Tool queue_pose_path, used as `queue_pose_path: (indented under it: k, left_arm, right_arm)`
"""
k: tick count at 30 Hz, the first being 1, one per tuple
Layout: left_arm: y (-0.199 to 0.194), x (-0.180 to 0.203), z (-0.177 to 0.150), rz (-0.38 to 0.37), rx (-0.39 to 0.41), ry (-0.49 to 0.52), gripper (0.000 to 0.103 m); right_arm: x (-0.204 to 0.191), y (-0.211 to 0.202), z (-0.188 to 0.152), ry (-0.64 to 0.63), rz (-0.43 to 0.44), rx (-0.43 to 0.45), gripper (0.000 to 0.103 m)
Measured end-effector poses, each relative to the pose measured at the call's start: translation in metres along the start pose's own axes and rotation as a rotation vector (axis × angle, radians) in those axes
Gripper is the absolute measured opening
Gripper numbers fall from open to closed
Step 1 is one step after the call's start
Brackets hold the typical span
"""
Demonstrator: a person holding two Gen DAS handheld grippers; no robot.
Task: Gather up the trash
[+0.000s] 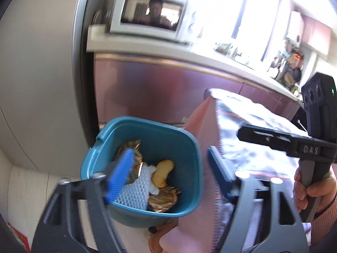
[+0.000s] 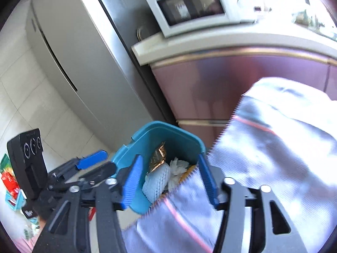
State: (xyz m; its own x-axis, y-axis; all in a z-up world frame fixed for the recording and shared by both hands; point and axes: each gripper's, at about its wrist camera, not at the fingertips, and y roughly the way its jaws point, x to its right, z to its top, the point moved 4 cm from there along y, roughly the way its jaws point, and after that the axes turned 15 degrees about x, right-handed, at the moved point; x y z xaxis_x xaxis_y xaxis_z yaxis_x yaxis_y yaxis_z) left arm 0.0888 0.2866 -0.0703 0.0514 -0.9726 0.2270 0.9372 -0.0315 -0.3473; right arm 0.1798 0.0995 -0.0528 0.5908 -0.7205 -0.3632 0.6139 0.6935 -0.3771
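A teal bin (image 1: 168,135) (image 2: 160,130) stands beside a table corner. It holds gold wrappers (image 1: 128,147), a white foam net (image 1: 134,191), a pale fruit slice (image 1: 162,172) and crumpled tissue (image 2: 179,164). My left gripper (image 1: 170,175) hovers over the bin's near rim, its blue pads wide apart and gripping nothing. My right gripper (image 2: 169,180) is open too, with the bin's inside and the edge of a silvery cloth (image 2: 273,137) showing between its pads. A hand (image 1: 309,187) holds the right gripper's black body (image 1: 311,147). The left gripper (image 2: 95,164) shows at lower left in the right wrist view.
A grey fridge (image 1: 42,84) (image 2: 73,63) stands left of the bin. Maroon cabinets (image 1: 158,88) with a white microwave (image 1: 147,14) on top rise behind it. The cloth-covered table (image 1: 252,126) fills the right. Coloured packets (image 2: 10,181) lie on the tiled floor at left.
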Motion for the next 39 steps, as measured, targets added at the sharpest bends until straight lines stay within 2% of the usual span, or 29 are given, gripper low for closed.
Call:
queue_pose_path:
  k: [3, 5, 8, 14, 20, 24, 32, 39]
  left_arm:
    - [-0.019, 0.025, 0.007, -0.028, 0.068, 0.038, 0.097]
    - [-0.034, 0.041, 0.009, -0.043, 0.113, 0.064, 0.097]
    - [-0.049, 0.067, 0.010, -0.066, 0.144, 0.085, 0.097]
    - [-0.072, 0.116, 0.008, -0.087, 0.220, 0.124, 0.097]
    - [-0.098, 0.162, 0.006, -0.104, 0.295, 0.179, 0.097]
    - [-0.108, 0.183, 0.003, -0.113, 0.327, 0.215, 0.097]
    - [-0.124, 0.206, -0.008, -0.108, 0.369, 0.231, 0.097]
    - [-0.129, 0.213, -0.011, -0.113, 0.386, 0.248, 0.097]
  right_arm:
    - [0.006, -0.042, -0.003, -0.037, -0.073, 0.088, 0.073]
    - [0.012, -0.070, -0.007, -0.062, -0.138, 0.152, 0.085]
    - [0.021, -0.110, -0.014, -0.099, -0.252, 0.237, 0.096]
    - [0.037, -0.185, -0.028, -0.138, -0.437, 0.375, 0.096]
    - [0.046, -0.247, -0.043, -0.178, -0.556, 0.488, 0.096]
    - [0.048, -0.267, -0.053, -0.200, -0.641, 0.505, 0.096]
    - [0.045, -0.292, -0.066, -0.178, -0.678, 0.572, 0.096]
    - [0.042, -0.300, -0.072, -0.174, -0.695, 0.598, 0.096]
